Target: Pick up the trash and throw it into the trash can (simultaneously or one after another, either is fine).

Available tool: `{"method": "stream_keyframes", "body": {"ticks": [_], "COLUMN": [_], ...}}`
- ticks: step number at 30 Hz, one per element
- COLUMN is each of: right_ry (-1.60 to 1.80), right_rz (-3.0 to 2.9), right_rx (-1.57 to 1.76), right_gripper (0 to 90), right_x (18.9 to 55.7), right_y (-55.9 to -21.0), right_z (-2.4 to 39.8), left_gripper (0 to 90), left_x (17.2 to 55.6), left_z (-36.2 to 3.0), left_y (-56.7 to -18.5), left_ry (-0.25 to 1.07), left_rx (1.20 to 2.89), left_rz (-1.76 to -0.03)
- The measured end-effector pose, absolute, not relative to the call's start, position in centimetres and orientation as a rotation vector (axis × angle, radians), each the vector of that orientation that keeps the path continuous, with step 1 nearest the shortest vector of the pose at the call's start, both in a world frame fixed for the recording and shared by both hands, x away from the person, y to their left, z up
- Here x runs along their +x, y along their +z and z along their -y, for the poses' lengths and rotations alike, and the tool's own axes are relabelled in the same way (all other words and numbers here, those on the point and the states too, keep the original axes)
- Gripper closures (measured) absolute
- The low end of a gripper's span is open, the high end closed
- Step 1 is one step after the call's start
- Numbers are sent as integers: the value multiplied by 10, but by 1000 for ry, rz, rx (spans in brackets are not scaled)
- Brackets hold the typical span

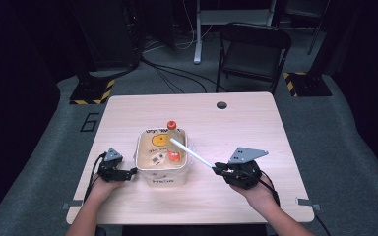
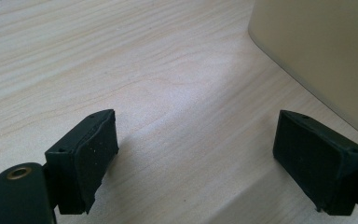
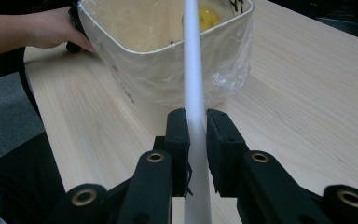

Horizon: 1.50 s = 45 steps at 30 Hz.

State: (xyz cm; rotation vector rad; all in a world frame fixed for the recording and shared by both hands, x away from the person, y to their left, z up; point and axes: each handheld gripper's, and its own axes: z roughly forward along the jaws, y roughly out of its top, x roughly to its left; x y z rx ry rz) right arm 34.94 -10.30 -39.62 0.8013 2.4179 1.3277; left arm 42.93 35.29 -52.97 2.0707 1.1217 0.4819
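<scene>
A cream bin (image 1: pixel 161 173) lined with clear plastic stands at the table's middle front. Inside it stands a bottle with an orange cap (image 1: pixel 172 126). My right gripper (image 1: pixel 218 170) is shut on a long white stick (image 1: pixel 191 154) that slants up to the left over the bin's rim. In the right gripper view the white stick (image 3: pixel 193 84) runs between the pads (image 3: pixel 178 135) toward the bin (image 3: pixel 168 77). My left gripper (image 1: pixel 133 171) rests by the bin's left wall, open, with bare table between its pads (image 2: pixel 91 161); the bin wall (image 2: pixel 321 51) is close at the right.
The wooden table (image 1: pixel 256 128) has a round cable hole (image 1: pixel 221 104) near its far edge. A black chair (image 1: pixel 251 54) stands beyond the table, with cables across the floor. A person's hand (image 3: pixel 51 28) shows beside the bin.
</scene>
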Motion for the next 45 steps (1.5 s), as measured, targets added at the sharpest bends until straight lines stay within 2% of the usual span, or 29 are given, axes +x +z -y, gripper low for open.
{"method": "stream_keyframes", "body": {"ticks": [45], "right_ry": [1340], "right_rz": [-2468], "right_rx": [767], "right_gripper": [782], "right_x": [376], "right_y": [-392], "right_z": [30], "left_gripper": [136], "left_x": [429], "left_z": [-353], "left_y": [-530], "left_ry": [481], "left_rx": [2072], "left_rz": [-1121]}}
